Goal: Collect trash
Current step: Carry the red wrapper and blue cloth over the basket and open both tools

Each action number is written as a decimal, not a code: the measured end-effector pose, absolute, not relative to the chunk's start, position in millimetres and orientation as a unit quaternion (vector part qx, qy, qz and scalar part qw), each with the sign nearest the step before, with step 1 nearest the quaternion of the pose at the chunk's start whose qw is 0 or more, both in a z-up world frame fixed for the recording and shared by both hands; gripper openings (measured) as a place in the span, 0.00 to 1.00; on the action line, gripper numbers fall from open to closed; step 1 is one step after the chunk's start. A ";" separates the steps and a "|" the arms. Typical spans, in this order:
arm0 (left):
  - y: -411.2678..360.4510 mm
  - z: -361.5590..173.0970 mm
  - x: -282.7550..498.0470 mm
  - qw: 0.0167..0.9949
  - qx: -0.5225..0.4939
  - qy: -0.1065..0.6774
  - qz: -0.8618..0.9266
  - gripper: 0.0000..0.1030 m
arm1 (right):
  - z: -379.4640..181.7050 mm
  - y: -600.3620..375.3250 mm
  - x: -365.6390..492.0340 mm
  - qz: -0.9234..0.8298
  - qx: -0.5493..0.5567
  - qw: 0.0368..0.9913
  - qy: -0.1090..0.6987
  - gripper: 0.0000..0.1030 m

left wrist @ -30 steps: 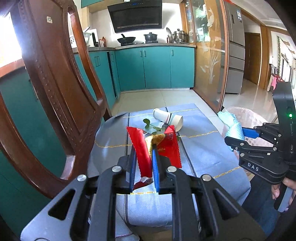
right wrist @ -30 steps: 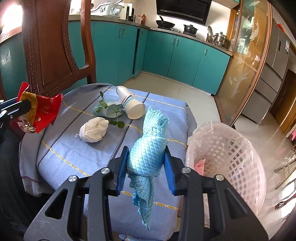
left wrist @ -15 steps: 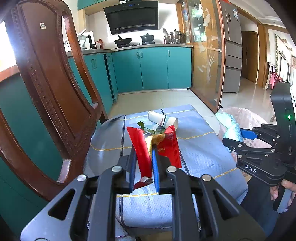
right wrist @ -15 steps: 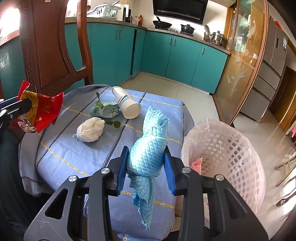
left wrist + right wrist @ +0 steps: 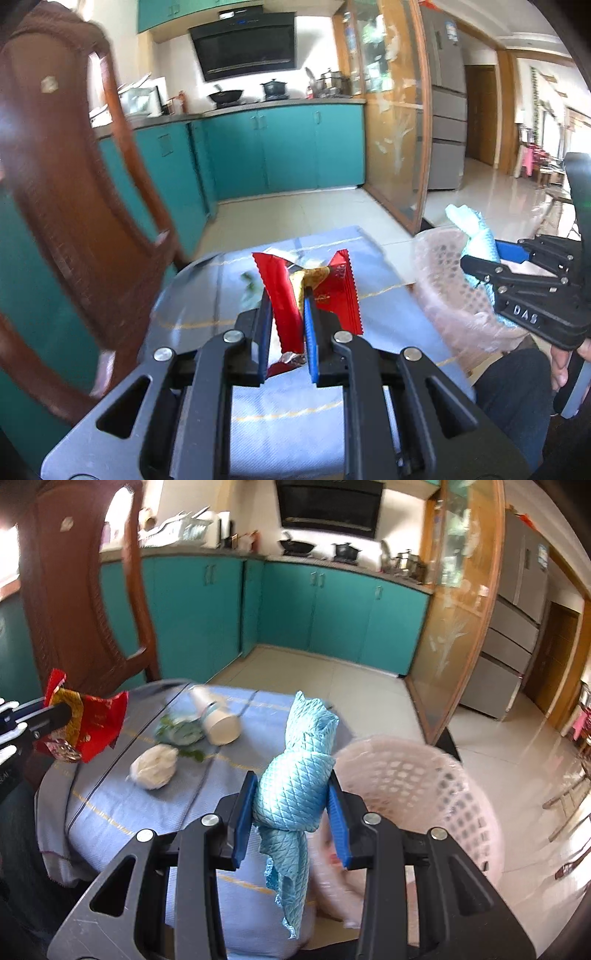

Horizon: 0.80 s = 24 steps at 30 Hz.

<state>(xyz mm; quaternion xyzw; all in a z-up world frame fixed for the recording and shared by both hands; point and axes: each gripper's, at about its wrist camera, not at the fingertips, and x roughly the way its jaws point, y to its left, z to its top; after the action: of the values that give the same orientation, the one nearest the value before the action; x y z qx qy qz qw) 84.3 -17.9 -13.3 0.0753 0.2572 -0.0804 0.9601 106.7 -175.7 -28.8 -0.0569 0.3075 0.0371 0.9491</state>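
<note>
Right wrist view: right tool [image 5: 291,812] pinches a blue cloth [image 5: 295,786] beside the pink basket [image 5: 424,775]; left tool [image 5: 286,325] clamps a red wrapper [image 5: 284,291] above the tabletop [image 5: 369,317]. Best released squarely over the basket.

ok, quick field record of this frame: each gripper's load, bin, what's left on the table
left gripper: jaws shut on red foil snack wrapper
right gripper: jaws shut on light-blue quilted cloth
bin: pink plastic lattice basket, beside table
on blue-grey tablecloth: tipped white paper cup, white crumpled wad, green leafy sprig
</note>
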 end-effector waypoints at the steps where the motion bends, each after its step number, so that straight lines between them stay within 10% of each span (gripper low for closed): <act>1: -26.4 -11.5 87.5 0.960 0.078 0.254 -0.091 0.16 | -23.6 -190.6 105.2 0.023 -0.049 0.951 0.303 0.36; 19: -197.8 -55.1 159.4 0.895 0.060 0.322 -0.301 0.21 | -54.0 -320.5 98.6 -0.101 0.027 0.933 0.345 0.36; 24: -193.8 -57.3 167.0 0.901 0.046 0.318 -0.290 0.72 | -59.6 -317.5 112.6 -0.107 0.028 0.929 0.353 0.48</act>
<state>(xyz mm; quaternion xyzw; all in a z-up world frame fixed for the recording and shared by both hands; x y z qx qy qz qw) 167.0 -193.8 -57.3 0.0461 0.3177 -0.2903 0.9015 112.6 -317.5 -59.6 0.0282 0.3531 -0.1075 0.9290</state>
